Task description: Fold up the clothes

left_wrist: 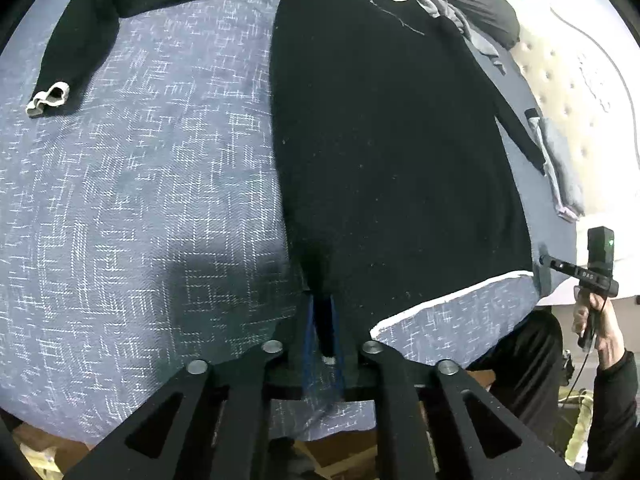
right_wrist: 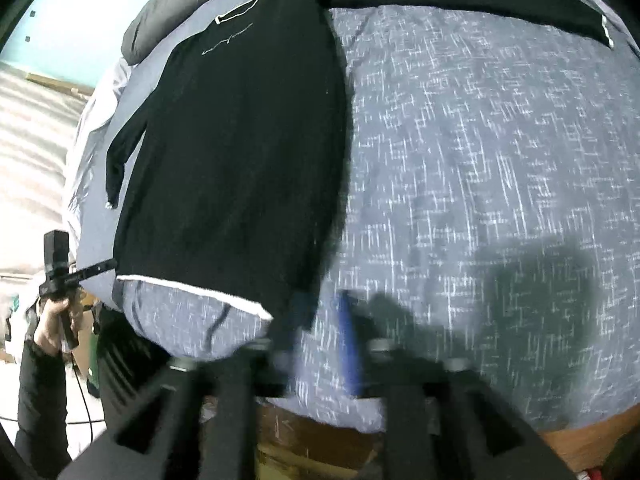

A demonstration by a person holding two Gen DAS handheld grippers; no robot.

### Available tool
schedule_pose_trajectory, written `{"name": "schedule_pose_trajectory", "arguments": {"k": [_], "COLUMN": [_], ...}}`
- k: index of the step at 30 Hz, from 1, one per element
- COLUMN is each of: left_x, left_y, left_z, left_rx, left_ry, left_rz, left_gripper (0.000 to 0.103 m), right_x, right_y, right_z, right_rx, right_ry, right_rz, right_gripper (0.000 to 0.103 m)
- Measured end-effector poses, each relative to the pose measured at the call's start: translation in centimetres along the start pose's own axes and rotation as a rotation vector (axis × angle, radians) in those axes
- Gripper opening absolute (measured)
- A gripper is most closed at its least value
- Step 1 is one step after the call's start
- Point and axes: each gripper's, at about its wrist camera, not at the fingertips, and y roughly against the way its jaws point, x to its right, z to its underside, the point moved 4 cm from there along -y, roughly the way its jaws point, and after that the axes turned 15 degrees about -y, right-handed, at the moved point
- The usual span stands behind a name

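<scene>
Dim, fisheye-warped; right view motion-blurred.

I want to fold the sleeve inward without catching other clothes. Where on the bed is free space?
Bare blue bedspread lies between the black sweater body and its outstretched sleeve. Crowded: the grey clothes pile near the collar, beside the white headboard.

A black long-sleeved top (left_wrist: 392, 152) with a thin white hem is spread flat on the bed. One sleeve (left_wrist: 80, 28) is stretched out sideways, its pale cuff lining turned out.
</scene>
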Motion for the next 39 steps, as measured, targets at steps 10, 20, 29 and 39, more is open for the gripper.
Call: {"name": "schedule_pose_trajectory", "arguments": {"k": [10,20,29,39], "left_x": [-0.6,0.6,1.7,0.9], "left_y": [-0.9,-0.4,2.7,-0.6], "left_z": [1.1,0.3,0.4,1.7], "left_rx": [0.021,0.004,0.024,-0.019], "left_ry": [0.046,-0.027,-0.067,-0.028], "left_rz": [0.038,-0.018,-0.040,-0.067], "left_gripper": [0.049,0.004,0.004,0.004], "right_x": [-0.5,-1.1,-0.8,0.3], "right_y": [-2.2,-1.5,2.4,-1.4], "right_z": [-0.6,-0.2,-0.1,1.2], "right_rx": [-0.042,-0.025,0.017,-0.043], "right_ry": [-0.070,0.008,0.086,0.069], "right_rz": [-0.043,-0.031,-0.017,0.018], "right_gripper": [0.050,0.008,0.006,0.006]}}
